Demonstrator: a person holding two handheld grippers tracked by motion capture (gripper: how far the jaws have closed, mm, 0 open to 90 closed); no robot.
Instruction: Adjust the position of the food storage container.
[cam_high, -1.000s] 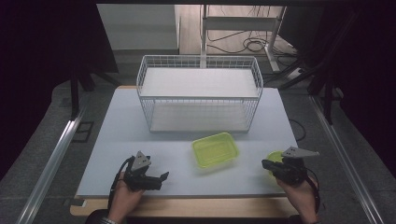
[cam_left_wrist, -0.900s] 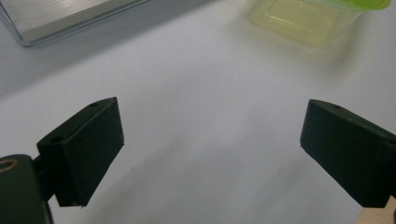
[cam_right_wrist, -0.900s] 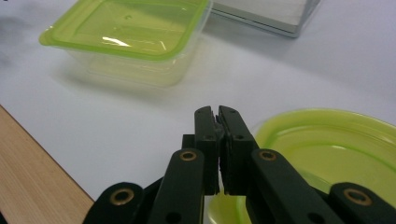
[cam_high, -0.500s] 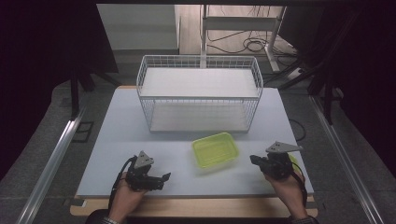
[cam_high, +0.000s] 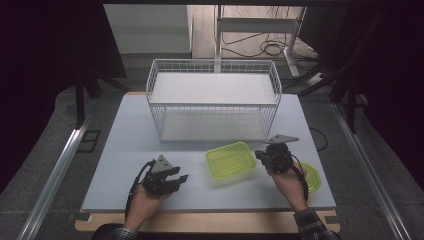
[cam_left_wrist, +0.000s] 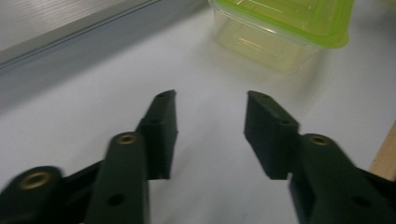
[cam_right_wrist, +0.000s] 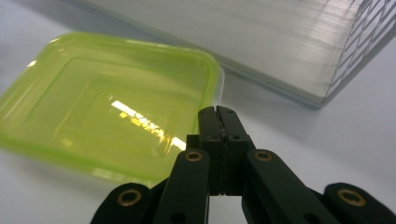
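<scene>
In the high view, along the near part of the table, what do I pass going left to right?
left gripper → green container → right gripper → green lid

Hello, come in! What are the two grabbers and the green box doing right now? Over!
Left gripper jaws just closing, nothing between them. Right gripper shut, empty, beside green box. Lid lies behind right hand. Nothing in the way.

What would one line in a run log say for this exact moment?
left gripper: jaws just closing partway, nothing between | right gripper: shut, empty, by green container rim | lid: on table, right of hand
</scene>
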